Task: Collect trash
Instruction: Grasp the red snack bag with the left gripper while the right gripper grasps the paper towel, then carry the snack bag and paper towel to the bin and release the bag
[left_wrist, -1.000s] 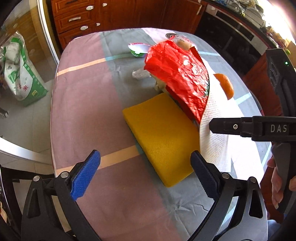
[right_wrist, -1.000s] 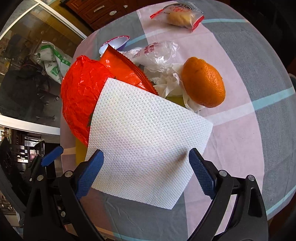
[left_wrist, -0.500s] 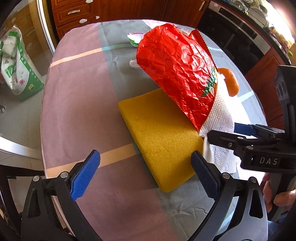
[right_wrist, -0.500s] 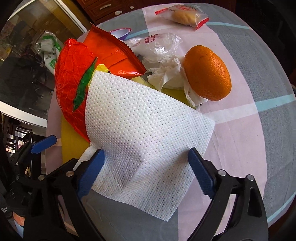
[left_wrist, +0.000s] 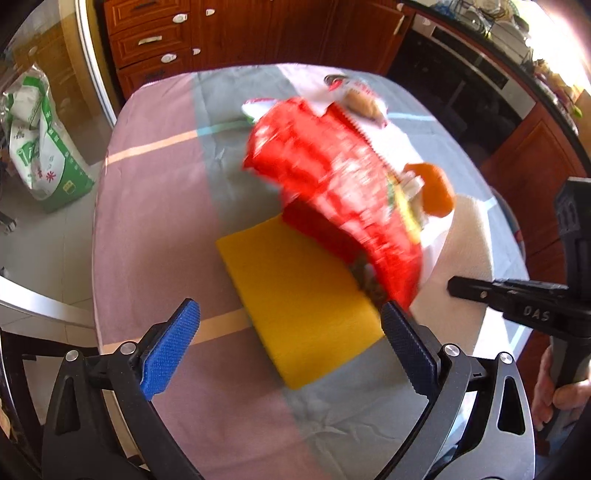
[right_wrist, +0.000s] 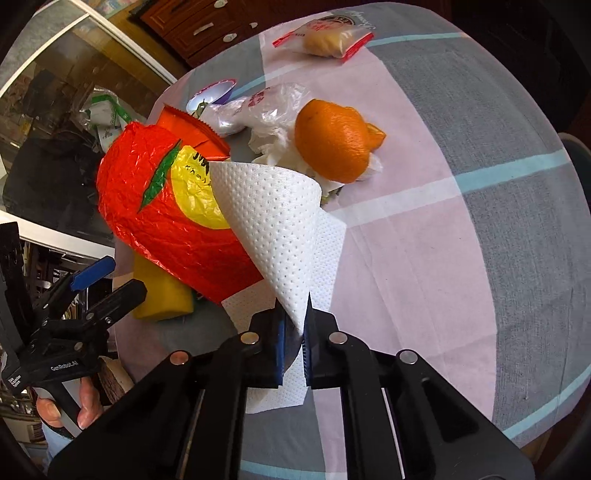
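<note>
My right gripper (right_wrist: 293, 325) is shut on the near corner of a white paper towel (right_wrist: 280, 221), which curls up into a cone between the pads. The towel's far edge lies against a crumpled red plastic bag (right_wrist: 166, 206) that leans over a yellow sponge (right_wrist: 162, 295). In the left wrist view the red bag (left_wrist: 332, 177) is blurred, its lower tip close to one finger of my left gripper (left_wrist: 288, 347). That gripper is open and holds nothing, with the sponge (left_wrist: 295, 295) just ahead of it. An orange (right_wrist: 332, 140) rests on crumpled tissue (right_wrist: 277, 147).
A clear plastic wrapper (right_wrist: 258, 107), an orange snack bag (right_wrist: 192, 129), a small cup (right_wrist: 210, 96) and a sealed snack packet (right_wrist: 325, 37) lie farther back on the checked tablecloth (right_wrist: 461, 240). Wooden drawers (left_wrist: 155, 37) and an oven stand beyond. A green-and-white sack (left_wrist: 40, 140) sits on the floor at left.
My right gripper has closed on the paper towel's near edge and the sheet has folded up into a cone. The red bag has shifted and tilted. My left gripper stays open.
</note>
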